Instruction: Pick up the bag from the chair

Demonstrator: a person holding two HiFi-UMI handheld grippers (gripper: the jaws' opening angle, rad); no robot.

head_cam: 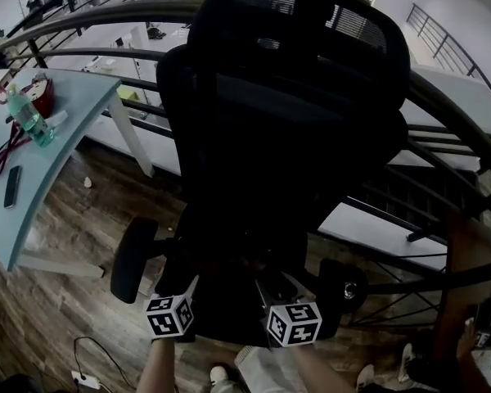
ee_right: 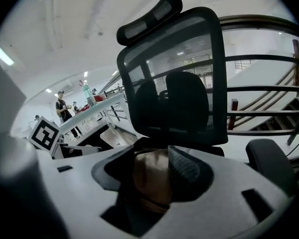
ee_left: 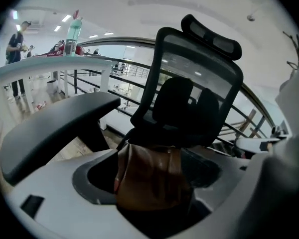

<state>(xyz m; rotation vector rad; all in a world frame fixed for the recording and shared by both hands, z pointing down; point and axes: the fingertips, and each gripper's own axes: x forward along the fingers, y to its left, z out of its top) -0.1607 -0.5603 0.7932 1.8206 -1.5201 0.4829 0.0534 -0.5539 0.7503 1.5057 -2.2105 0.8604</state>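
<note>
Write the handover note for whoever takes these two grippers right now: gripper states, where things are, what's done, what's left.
Left gripper: open, with the brown bag in the gap between its jaws, not clamped.
Right gripper: open, the same bag between its jaws, not clamped.
Bag: sits on the black chair, in front of its back.
Done: both grippers are down at the bag, side by side at the chair's front.
Left: close on the bag, probably with both grippers, then lift it clear of the chair.

the bag (ee_left: 149,176) sits on the chair (head_cam: 295,97) seat, desk (head_cam: 74,109) left, railing (head_cam: 106,12) behind.
</note>
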